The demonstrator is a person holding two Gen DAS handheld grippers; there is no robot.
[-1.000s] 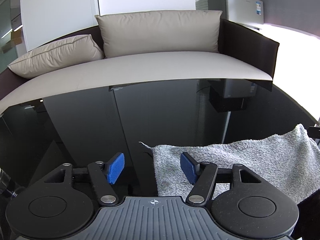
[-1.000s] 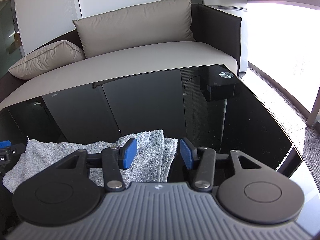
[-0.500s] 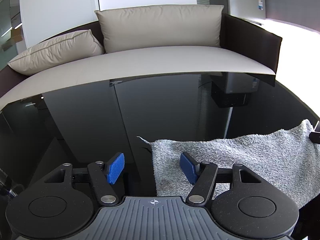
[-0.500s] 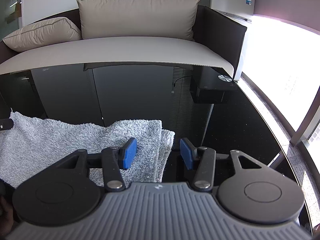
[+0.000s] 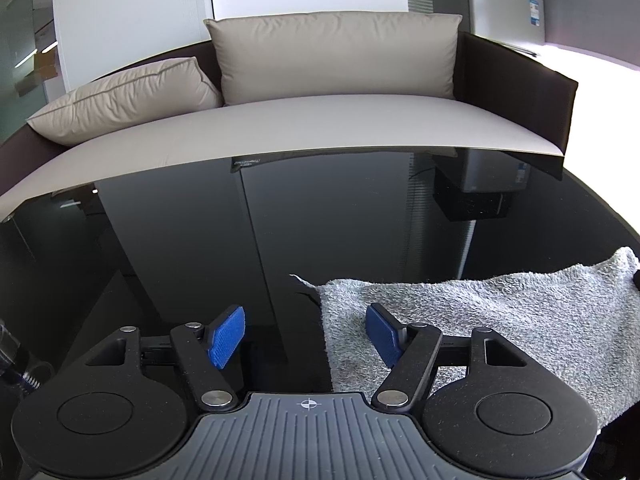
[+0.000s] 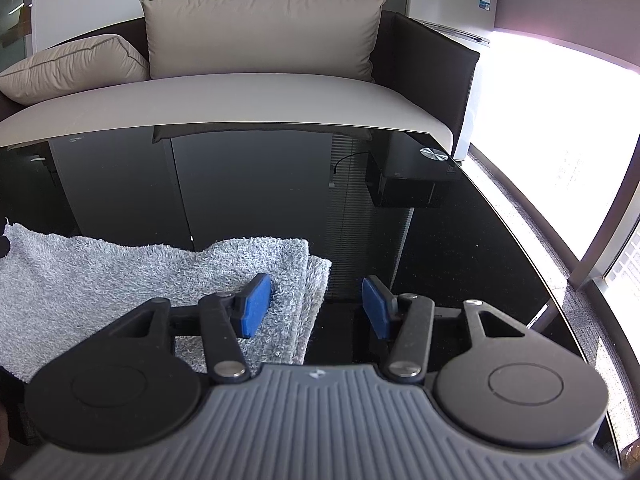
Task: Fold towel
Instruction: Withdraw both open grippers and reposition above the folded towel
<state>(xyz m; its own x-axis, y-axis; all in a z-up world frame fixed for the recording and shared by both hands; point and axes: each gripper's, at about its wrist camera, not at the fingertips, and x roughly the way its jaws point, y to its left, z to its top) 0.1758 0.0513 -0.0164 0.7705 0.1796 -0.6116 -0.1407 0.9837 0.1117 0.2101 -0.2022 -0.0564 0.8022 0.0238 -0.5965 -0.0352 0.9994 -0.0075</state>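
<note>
A grey terry towel (image 5: 500, 320) lies folded on the glossy black table (image 5: 320, 220). In the left wrist view its left edge runs between my fingers. My left gripper (image 5: 305, 335) is open and empty, straddling that edge, its right pad (image 5: 382, 334) over the cloth. In the right wrist view the towel (image 6: 120, 276) shows two layers at its right end. My right gripper (image 6: 316, 306) is open and empty, its left pad (image 6: 254, 306) above the towel's right edge, its right pad over bare table.
A beige sofa (image 5: 300, 120) with two cushions stands just beyond the table's far edge. A small round metal disc (image 6: 434, 153) lies at the table's far right corner. A silver fridge (image 5: 492, 8) stands behind the sofa. A bright window is on the right.
Both grippers have shifted a little; the right wrist view has swung to the right, so more of the towel shows. Both stay open. The towel lies flatter on its right side.
</note>
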